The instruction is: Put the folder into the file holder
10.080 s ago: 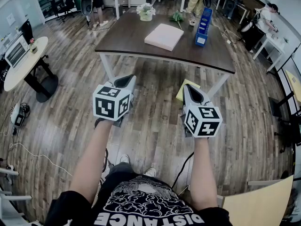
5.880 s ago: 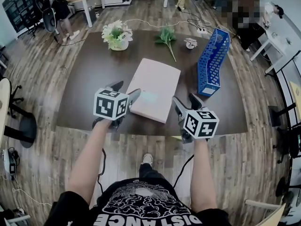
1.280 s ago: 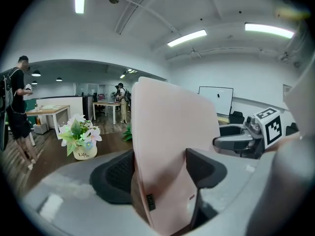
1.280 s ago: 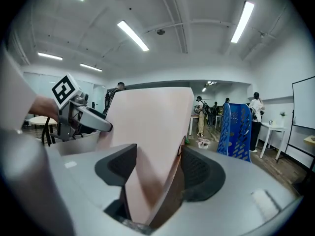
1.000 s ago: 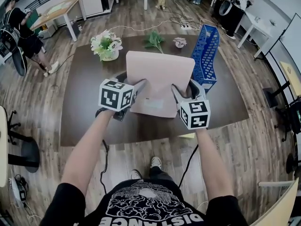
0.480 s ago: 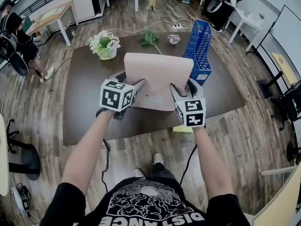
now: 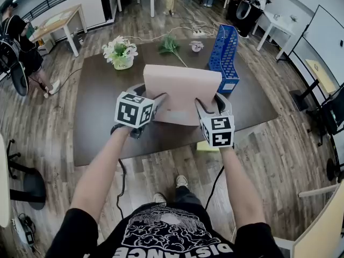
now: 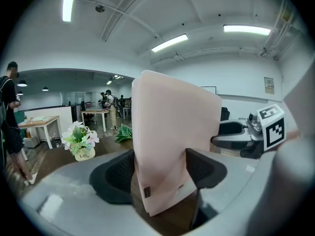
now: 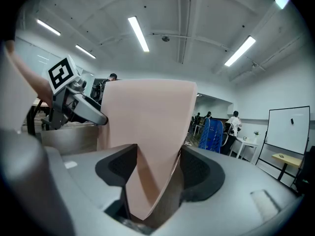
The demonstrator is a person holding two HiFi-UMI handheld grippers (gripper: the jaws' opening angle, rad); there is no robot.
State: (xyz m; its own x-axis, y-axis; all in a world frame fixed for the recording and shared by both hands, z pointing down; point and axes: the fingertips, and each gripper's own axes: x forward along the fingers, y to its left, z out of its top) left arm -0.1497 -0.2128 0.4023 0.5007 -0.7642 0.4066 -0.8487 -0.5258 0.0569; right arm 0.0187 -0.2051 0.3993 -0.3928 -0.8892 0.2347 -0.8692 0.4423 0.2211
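Note:
A pale pink folder [image 7: 181, 93] is held upright above the dark table [image 7: 102, 117], lifted off it, between both grippers. My left gripper [image 7: 153, 102] is shut on the folder's [image 8: 172, 146] lower left corner, and the pads press it on both sides. My right gripper [image 7: 207, 105] is shut on the folder's [image 9: 147, 146] lower right corner. The blue mesh file holder [image 7: 226, 52] stands upright at the table's far right, just right of and beyond the folder; it appears small in the right gripper view as the file holder [image 9: 212, 135].
On the table's far side stand a white pot of flowers [image 7: 120, 52], a loose green sprig [image 7: 171, 46] and a small white ornament [image 7: 196, 45]. A yellow sheet [image 7: 206, 145] lies below the table's near edge. Desks, chairs and people fill the room around.
The folder went from flat on the table to upright in both grippers. Over the last second both grippers carried it a little to the right, toward the file holder.

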